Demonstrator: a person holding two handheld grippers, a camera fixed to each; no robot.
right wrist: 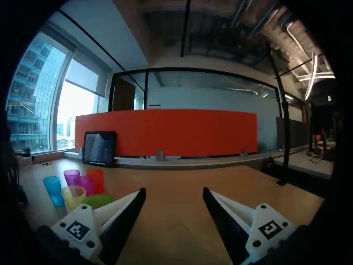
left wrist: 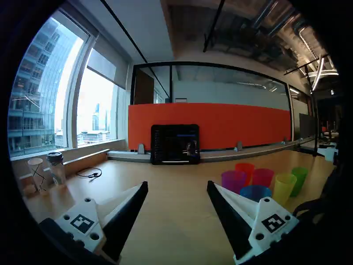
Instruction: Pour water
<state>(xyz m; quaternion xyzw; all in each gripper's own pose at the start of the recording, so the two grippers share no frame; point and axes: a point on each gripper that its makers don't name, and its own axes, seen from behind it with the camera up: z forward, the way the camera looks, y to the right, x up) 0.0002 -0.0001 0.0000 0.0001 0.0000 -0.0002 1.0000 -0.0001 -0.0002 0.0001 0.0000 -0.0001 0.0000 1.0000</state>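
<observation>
The left gripper [left wrist: 177,184] holds its two fingers spread wide, with nothing but bare table [left wrist: 176,216] between them. The cups [left wrist: 263,177] stand in a tight cluster ahead and to the right of its right finger. They are six translucent plastic tumblers, all upright and open-mouthed. The blue cup [left wrist: 255,192] is nearest, its lower part hidden behind that finger. The purple cup [left wrist: 233,180] and yellow cup [left wrist: 284,185] flank it. The red cup [left wrist: 245,170], pink cup [left wrist: 264,176] and green cup [left wrist: 300,176] stand farther back. Whether any holds water cannot be told.

The right gripper [right wrist: 174,191] is likewise spread apart and grips nothing. From it the same cups [right wrist: 87,184] lie ahead and to the left of its left finger. The green one sits just behind that finger, partly covered.

Straight ahead of the left gripper open wood runs to a tablet [left wrist: 175,144], propped at the table's far edge below an orange partition [left wrist: 229,123]. Off to its left, by the window-side edge, a paper cup [left wrist: 36,173] and a lidded tumbler [left wrist: 56,167] stand side by side. A black cable [left wrist: 90,173] lies just past them. Ahead and right of the right gripper the table's edge cuts across diagonally, with a black post [right wrist: 284,132] at it
</observation>
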